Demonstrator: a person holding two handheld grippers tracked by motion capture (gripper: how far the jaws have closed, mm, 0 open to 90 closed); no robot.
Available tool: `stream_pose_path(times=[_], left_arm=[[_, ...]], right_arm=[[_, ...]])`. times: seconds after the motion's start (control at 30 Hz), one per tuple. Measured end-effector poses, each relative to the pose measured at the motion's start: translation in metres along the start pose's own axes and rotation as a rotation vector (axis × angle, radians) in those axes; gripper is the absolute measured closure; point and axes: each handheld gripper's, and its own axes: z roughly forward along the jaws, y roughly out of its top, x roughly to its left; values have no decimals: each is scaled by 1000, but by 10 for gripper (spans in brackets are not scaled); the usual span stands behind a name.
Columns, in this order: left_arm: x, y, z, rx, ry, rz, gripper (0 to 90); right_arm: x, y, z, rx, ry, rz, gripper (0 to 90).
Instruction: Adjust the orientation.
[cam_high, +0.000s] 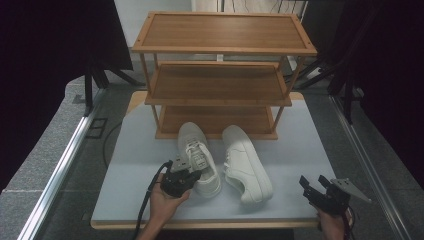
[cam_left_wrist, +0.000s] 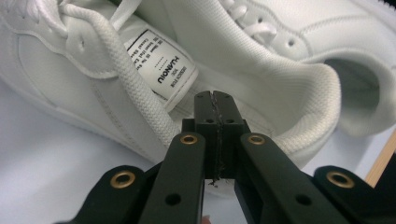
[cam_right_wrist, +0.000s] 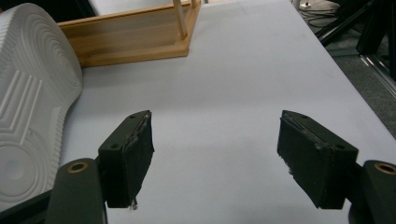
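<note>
My left tongs (cam_left_wrist: 215, 100) clench the near shoe's collar (cam_left_wrist: 299, 135); my right tongs (cam_right_wrist: 215, 158) hang released beside the other shoe (cam_right_wrist: 28, 102).

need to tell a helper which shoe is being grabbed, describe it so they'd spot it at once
Start at the three-tier wooden shoe rack on the pale table; two white sneakers lie in front of it. It is the left shoe, upright with its laces showing and the left tongs at its heel. Its neighbour, the right shoe, is tipped on its side.
</note>
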Motion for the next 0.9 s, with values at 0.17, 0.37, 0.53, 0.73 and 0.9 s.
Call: stream_pose_path(times=[0.17,0.37,0.53,0.73,0.9], left_arm=[[5,0,-5,21,10,2,900],[13,-3,-12,45,7,8,900],[32,-11,-28,59,16,-28,900],[48,-17,-38,32,30,-82,900],[51,-18,-44,10,-4,-107,831]], right_arm=[[-2,0,0,1,-11,13,270],[-3,0,0,1,-10,18,271],[-6,0,-1,1,-16,28,271],[-2,2,0,-2,-3,19,270],[6,8,3,-20,28,-24,269]])
